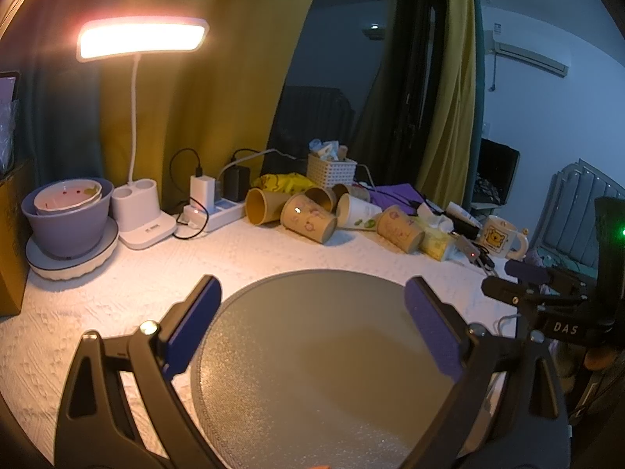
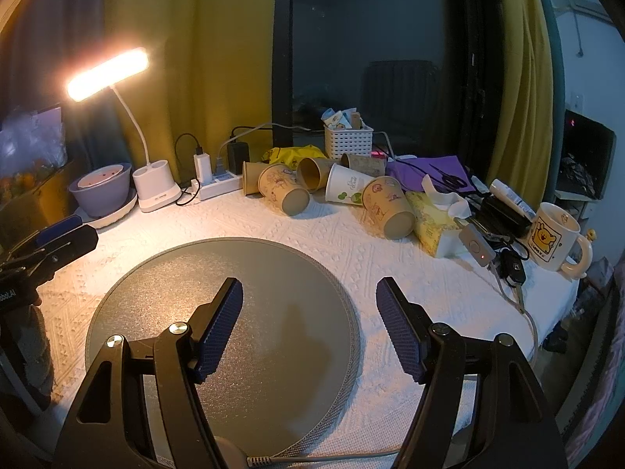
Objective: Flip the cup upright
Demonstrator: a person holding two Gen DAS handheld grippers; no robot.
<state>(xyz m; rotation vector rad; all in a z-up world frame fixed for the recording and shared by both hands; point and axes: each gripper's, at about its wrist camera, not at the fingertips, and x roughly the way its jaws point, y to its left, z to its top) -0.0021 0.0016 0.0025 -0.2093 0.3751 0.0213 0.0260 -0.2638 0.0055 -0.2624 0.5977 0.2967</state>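
We've got both grippers — left and right — spread wide and empty over the mat, probably ready to grab. The cups lie tipped in a pile, upper middle of the frame — none upright yet.

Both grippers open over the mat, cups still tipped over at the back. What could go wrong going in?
The paper cups lie packed together, so gripping one may roll its neighbours. The tissue pack and mug crowd the right end, so the right gripper could snag there. The left gripper risks the cables by the power strip.
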